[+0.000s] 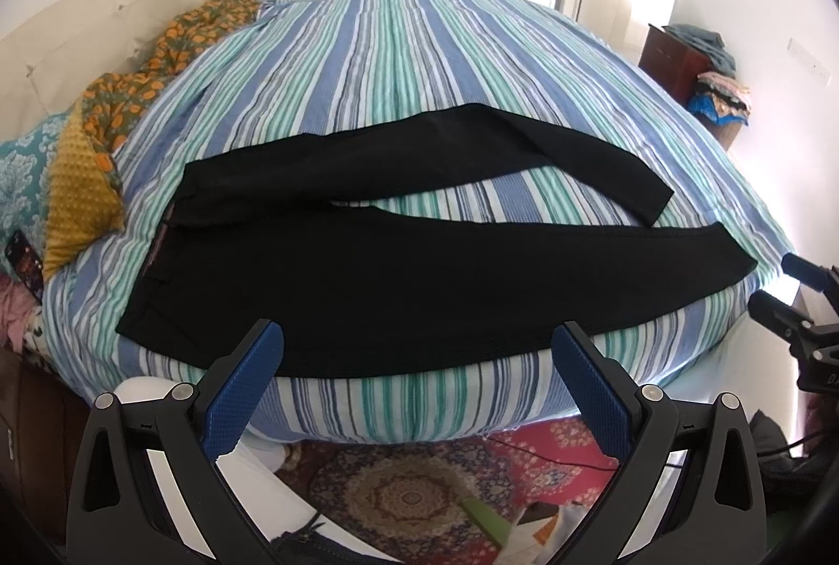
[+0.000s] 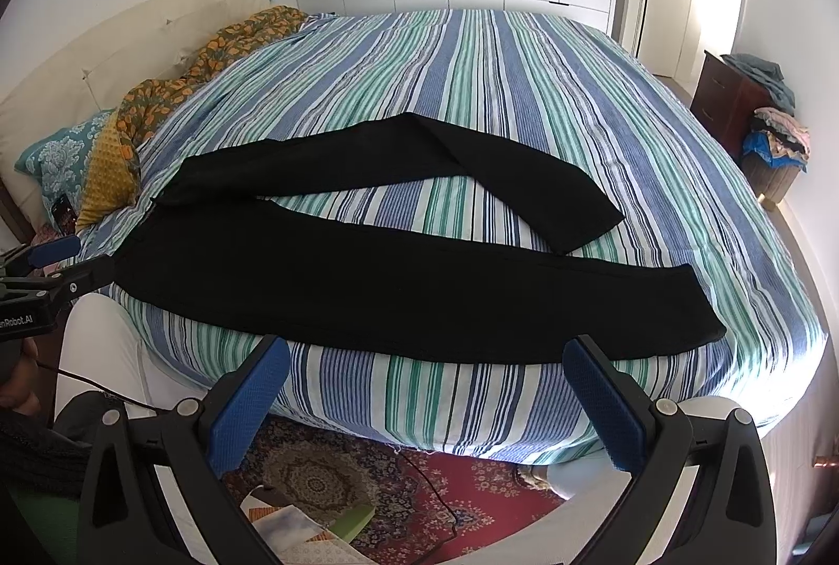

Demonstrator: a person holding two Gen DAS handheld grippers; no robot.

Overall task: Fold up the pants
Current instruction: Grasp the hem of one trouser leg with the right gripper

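Black pants [image 1: 335, 281] lie spread on the striped bed [image 1: 419, 61], waistband to the left, two legs running right with a gap between them. The far leg bends back toward the near one. They also show in the right wrist view [image 2: 398, 292]. My left gripper [image 1: 417, 344] is open and empty, held off the bed's near edge in front of the seat and thigh part. My right gripper [image 2: 427, 358] is open and empty, off the near edge in front of the near leg. Each gripper shows at the side of the other's view, the right one [image 1: 786, 287] and the left one [image 2: 68, 260].
Pillows and an orange-patterned blanket [image 1: 131, 93] pile at the headboard on the left. A phone [image 1: 23, 266] lies by the pillows. A patterned rug [image 2: 419, 476] with papers and a cable covers the floor below. A dresser with clothes [image 2: 755, 108] stands at right. White wardrobes line the back wall.
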